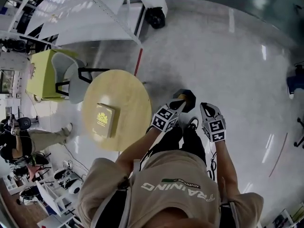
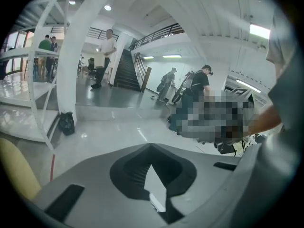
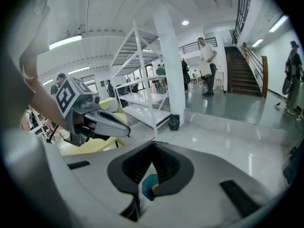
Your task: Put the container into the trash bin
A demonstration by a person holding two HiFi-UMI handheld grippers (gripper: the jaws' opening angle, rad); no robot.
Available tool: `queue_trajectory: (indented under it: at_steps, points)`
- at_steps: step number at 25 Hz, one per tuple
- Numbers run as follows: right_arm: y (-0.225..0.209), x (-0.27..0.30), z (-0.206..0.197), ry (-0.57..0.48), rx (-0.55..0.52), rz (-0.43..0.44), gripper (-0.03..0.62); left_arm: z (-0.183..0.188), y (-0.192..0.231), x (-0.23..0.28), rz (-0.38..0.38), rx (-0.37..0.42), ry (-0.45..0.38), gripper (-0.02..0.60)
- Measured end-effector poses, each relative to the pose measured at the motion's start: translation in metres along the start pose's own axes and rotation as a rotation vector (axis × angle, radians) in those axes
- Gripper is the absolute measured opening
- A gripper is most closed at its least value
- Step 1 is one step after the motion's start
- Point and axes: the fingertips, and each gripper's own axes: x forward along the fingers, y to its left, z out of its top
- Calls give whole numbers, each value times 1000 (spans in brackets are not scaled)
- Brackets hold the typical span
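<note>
From where I stand, the job looks hardly begun. The container (image 1: 103,120), a flat yellow box with a crest on its lid, lies on the round wooden bench (image 1: 133,94), near the edge on the person's side, and nothing touches it. The left hand-held gripper (image 1: 178,106) is clenched, its jaws meeting at the tips with nothing between them. The right hand-held gripper (image 1: 207,110) looks clenched too. A scrap of teal and yellow shows through the gap behind its tips, but I cannot tell what that is. Both are held out in front of the person's waist, side by side and well apart from the box. Just beyond them on the floor stands a dark tub that I take for the trash bin (image 1: 189,101). A small tan patch sits at its near rim, too small to make out. If the yellow box is the one meant, it has yet to be grasped, carried across and dropped in.
</note>
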Motion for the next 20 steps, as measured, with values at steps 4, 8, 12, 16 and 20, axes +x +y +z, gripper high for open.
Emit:
queue_trajectory:
  at_steps: [4, 8, 12, 16, 20]
  points:
    - [3, -19, 46, -93, 19, -14, 3, 51, -2, -34, 49, 44, -122, 3]
    - [10, -43, 80, -161, 44, -19, 3, 83, -8, -68, 87, 59, -187, 3]
    - [16, -56, 108, -206, 22, -24, 3, 106, -5, -91, 113, 80, -225, 3]
    - [27, -70, 131, -235, -26, -27, 3, 125, -6, -112, 131, 97, -269, 3]
    - [38, -84, 150, -260, -62, -33, 3, 143, -11, -132, 148, 117, -320, 3]
